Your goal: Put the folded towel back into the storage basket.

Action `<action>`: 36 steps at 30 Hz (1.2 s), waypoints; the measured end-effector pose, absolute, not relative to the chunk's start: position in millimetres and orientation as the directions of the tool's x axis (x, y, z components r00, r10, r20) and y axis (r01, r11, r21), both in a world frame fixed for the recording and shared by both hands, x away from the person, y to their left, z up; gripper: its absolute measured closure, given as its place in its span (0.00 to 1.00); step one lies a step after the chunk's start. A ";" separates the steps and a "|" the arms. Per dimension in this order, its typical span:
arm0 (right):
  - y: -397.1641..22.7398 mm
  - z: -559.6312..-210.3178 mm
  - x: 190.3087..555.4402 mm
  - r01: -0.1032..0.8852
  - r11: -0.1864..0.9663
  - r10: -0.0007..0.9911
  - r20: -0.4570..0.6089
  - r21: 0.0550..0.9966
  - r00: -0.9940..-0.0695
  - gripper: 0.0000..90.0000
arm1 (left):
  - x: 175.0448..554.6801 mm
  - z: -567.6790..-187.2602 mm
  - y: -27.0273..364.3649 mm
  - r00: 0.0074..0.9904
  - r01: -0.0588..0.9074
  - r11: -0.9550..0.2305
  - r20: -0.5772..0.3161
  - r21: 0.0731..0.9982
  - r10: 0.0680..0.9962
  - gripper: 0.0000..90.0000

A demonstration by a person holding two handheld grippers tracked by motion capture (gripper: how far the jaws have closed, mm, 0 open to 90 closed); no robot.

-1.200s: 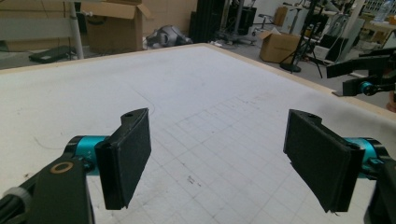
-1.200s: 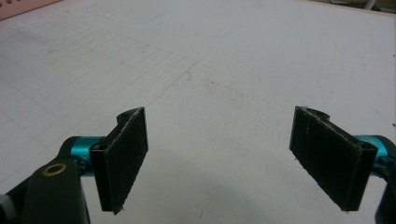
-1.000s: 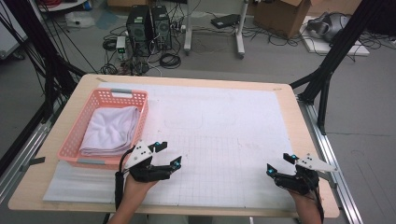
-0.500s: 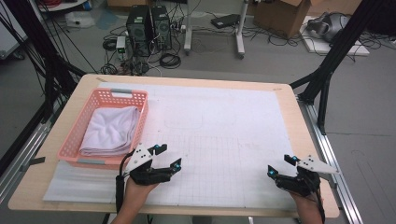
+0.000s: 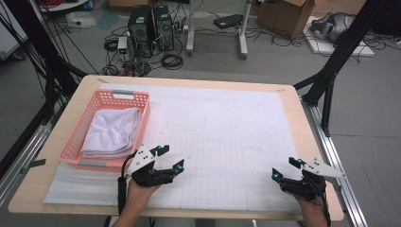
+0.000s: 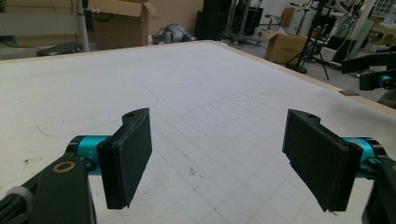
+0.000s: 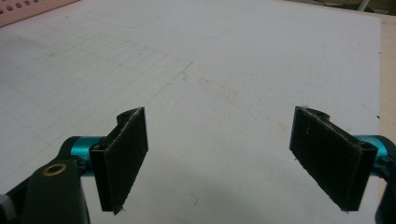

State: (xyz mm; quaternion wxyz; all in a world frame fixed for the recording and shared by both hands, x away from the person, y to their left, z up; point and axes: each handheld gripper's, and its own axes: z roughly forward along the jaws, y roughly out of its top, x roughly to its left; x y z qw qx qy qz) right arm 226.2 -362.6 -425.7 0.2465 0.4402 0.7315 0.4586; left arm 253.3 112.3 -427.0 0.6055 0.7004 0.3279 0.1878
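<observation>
The folded towel [image 5: 112, 132] lay inside the pink plastic basket [image 5: 142, 124] at the left of the counter [image 5: 283, 94], well apart from both hands. In the high view, the left tongs [image 5: 171, 158] hovered just beside the basket's near right corner, jaws spread wide and holding nothing; the right tongs [image 5: 283, 169] sat near the counter's near right corner, also wide and empty. A white gridded mat [image 5: 227, 137] covered most of the counter. Judged from this, no work on the towel had begun: it was untouched in the basket, and everything was left to do.

In the left gripper view, the left tongs [image 6: 217, 158] stood wide over the bare gridded mat [image 6: 187, 102], nothing between the pads. Faint pencil curves marked the mat; no readable writing appeared. The other gripper's tip [image 6: 380, 81] showed at the far right edge.

In the right gripper view, the right tongs [image 7: 217, 161] were equally wide over the mat [image 7: 224, 70], with a corner of the basket [image 7: 32, 8] at upper left. No brand or label could be read anywhere.
</observation>
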 end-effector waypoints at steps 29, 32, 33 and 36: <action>-362.2 -425.0 225.2 0.413 0.204 0.868 0.031 0.888 -0.495 0.20 | 253.2 -429.6 110.2 0.715 0.237 -0.059 -0.133 0.970 0.686 0.27; -361.9 -425.1 225.3 0.415 0.201 0.869 0.034 0.887 -0.494 0.20 | 253.0 -430.3 109.7 0.716 0.242 -0.062 -0.135 0.968 0.685 0.27; -361.6 -425.0 225.0 0.417 0.199 0.868 0.038 0.887 -0.495 0.20 | 253.1 -430.5 109.5 0.716 0.240 -0.062 -0.134 0.969 0.685 0.27; -361.8 -424.9 225.0 0.415 0.200 0.868 0.036 0.887 -0.495 0.20 | 253.2 -430.5 109.4 0.717 0.242 -0.066 -0.133 0.968 0.684 0.27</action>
